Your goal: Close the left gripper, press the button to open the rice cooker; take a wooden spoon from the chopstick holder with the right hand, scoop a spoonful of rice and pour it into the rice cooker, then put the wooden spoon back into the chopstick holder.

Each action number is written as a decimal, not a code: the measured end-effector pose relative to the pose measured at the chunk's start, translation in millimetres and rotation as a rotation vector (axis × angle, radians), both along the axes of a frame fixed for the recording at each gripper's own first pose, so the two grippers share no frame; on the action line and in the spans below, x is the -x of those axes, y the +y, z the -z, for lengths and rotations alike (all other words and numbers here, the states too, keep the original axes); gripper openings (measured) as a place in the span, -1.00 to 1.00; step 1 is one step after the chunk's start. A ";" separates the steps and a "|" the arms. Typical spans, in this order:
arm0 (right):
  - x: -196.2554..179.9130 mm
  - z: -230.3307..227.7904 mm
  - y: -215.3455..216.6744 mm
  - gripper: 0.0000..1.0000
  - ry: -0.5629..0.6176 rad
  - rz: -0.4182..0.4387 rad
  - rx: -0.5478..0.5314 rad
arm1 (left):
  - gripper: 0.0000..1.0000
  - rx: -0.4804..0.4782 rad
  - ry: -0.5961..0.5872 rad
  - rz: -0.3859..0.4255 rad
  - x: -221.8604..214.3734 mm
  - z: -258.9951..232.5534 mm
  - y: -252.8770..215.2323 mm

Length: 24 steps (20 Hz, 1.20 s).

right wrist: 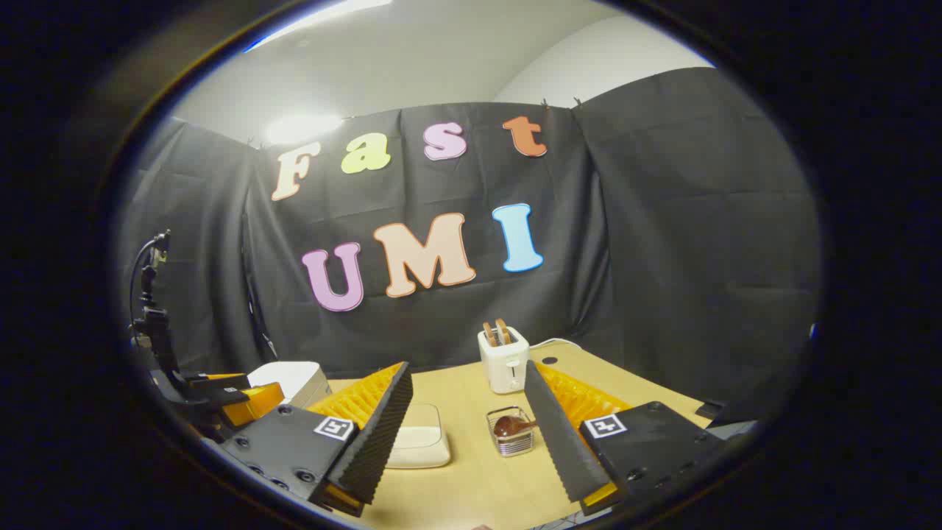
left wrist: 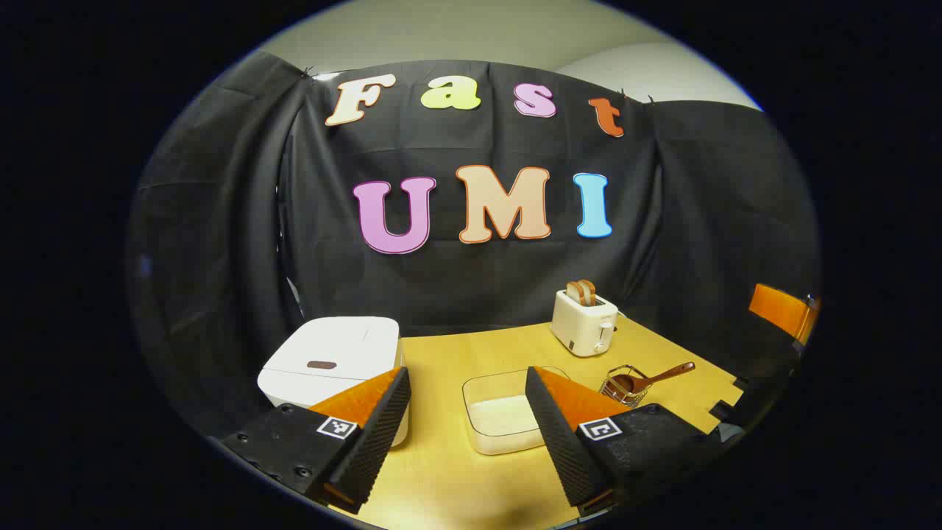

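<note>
A white rice cooker [left wrist: 331, 357] sits lid-down at the table's left, its dark button on top; it also peeks out in the right gripper view [right wrist: 294, 379]. A clear container of rice [left wrist: 504, 419] [right wrist: 419, 438] lies at the middle. A wire chopstick holder [left wrist: 624, 386] [right wrist: 511, 433] holds a wooden spoon [left wrist: 651, 379] [right wrist: 514, 425], handle leaning right. My left gripper [left wrist: 467, 423] hovers open above the table, in front of the cooker and rice; it appears at far left [right wrist: 228, 397]. My right gripper [right wrist: 467, 434] is open too, short of the holder, holding nothing.
A white toaster [left wrist: 585, 324] [right wrist: 504, 357] with two bread slices stands at the back of the yellow table [left wrist: 449, 471]. An orange chair back [left wrist: 784, 309] is at the right. A black camera stand [right wrist: 151, 316] rises at the left.
</note>
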State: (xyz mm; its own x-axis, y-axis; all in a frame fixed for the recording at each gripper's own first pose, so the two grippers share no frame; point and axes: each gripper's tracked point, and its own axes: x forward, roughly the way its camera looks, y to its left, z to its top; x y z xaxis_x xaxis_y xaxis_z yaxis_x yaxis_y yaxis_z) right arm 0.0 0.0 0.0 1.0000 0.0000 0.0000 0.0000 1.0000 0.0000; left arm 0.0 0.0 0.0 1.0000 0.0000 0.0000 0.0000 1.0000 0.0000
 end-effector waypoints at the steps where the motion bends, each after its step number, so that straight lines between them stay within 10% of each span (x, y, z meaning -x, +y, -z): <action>1: -0.2 -0.1 -2.6 0.96 -0.001 0.001 0.003 | 0.86 0.002 0.001 0.002 -1.6 -1.3 -2.4; 24: -14.5 3.6 -27.5 0.96 0.032 -0.107 0.028 | 0.84 0.077 -0.013 -0.128 10.9 7.5 -3.7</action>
State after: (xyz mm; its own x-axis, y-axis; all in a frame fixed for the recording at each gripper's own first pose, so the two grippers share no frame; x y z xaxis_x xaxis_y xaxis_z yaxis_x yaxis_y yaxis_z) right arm 14.5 -27.5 -3.6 0.9938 0.1065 -0.0332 -0.1074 0.9939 -0.0266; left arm -10.9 -3.7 -7.5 0.9917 0.1281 0.0085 -0.1270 0.9889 -0.0774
